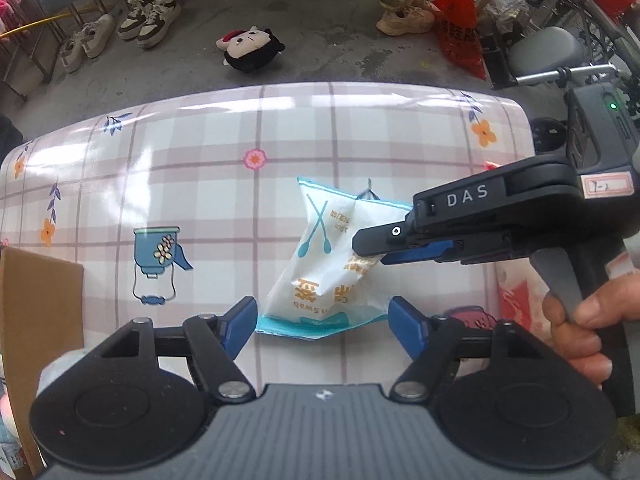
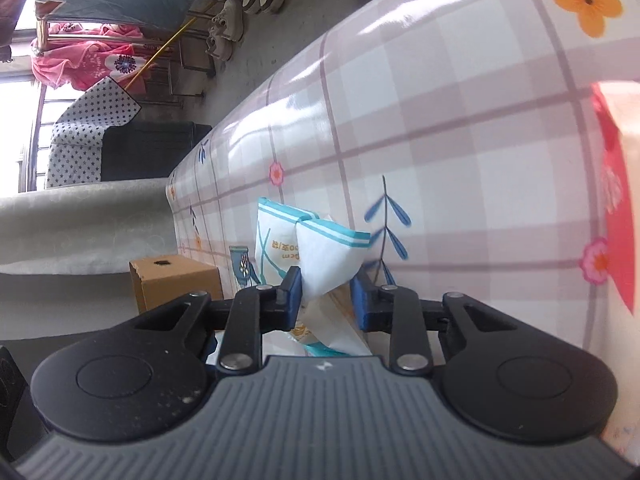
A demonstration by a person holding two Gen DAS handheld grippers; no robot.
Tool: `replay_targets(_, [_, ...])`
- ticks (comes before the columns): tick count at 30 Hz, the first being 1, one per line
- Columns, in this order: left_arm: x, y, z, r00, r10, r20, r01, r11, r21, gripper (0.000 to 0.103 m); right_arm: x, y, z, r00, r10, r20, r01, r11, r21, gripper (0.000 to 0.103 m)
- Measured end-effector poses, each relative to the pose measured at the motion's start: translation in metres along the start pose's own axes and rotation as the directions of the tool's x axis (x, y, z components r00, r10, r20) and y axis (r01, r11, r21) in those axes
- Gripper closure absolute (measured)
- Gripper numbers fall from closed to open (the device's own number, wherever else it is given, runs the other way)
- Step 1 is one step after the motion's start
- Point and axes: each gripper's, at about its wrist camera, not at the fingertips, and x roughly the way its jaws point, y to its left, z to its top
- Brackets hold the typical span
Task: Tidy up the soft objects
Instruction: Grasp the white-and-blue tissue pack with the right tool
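1. Cotton swab packet (image 1: 320, 264) lies crumpled on the checked counter (image 1: 200, 184).
2. Right tongs (image 2: 325, 292) pinch the packet's upper fold.
3. Left tongs (image 1: 322, 322) spread wide, straddling its lower edge, pads not pressing.

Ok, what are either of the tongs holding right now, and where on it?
The right tongs pinch the cotton swab packet at its side edge. The left tongs straddle its bottom end, open.
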Motion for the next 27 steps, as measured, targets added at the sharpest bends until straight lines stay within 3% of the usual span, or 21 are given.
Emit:
replay_targets(6, [-0.012, -0.048, -0.039, 0.999, -0.015, -0.032, 0.016, 1.000, 0.019, 0.027, -0.020, -0.014, -0.042, 0.991, -0.047, -0.123, 0.044, 0.999, -0.028, 0.078])
replay_targets(12, [-0.002, -0.073, -0.074, 0.999, 0.053, 0.006, -0.053, 0.997, -0.051, 0.025, -0.032, -0.020, -0.074, 0.972, -0.102, -0.211, 0.088, 0.993, -0.075, 0.075])
replay_targets(13, [0.003, -0.072, -0.076, 0.998, 0.068, -0.001, -0.068, 0.996, -0.052, 0.025, -0.033, -0.020, -0.077, 0.970, -0.110, -0.216, 0.094, 0.992, -0.081, 0.073])
replay_targets(14, [0.008, -0.072, -0.078, 0.997, 0.081, -0.004, -0.081, 0.995, -0.051, 0.025, -0.034, -0.020, -0.079, 0.970, -0.119, -0.212, 0.102, 0.991, -0.089, 0.067])
replay_targets(15, [0.013, -0.072, -0.079, 0.996, 0.088, -0.005, -0.088, 0.995, -0.045, 0.023, -0.035, -0.017, -0.079, 0.970, -0.129, -0.204, 0.112, 0.989, -0.092, 0.055])
replay_targets(18, [0.032, -0.069, -0.077, 0.992, 0.123, -0.041, -0.123, 0.992, -0.004, 0.022, -0.039, -0.016, -0.077, 0.977, -0.120, -0.178, 0.106, 0.990, -0.088, 0.040])
replay_targets(22, [0.050, -0.062, -0.076, 0.994, 0.080, -0.081, -0.081, 0.997, -0.017, 0.021, -0.035, -0.022, -0.071, 0.978, -0.126, -0.164, 0.116, 0.991, -0.066, 0.035])
replay_targets(27, [0.059, -0.062, -0.081, 0.995, 0.029, -0.098, -0.032, 0.999, -0.034, 0.033, -0.027, -0.017, -0.074, 0.979, -0.128, -0.161, 0.119, 0.991, -0.069, 0.034])
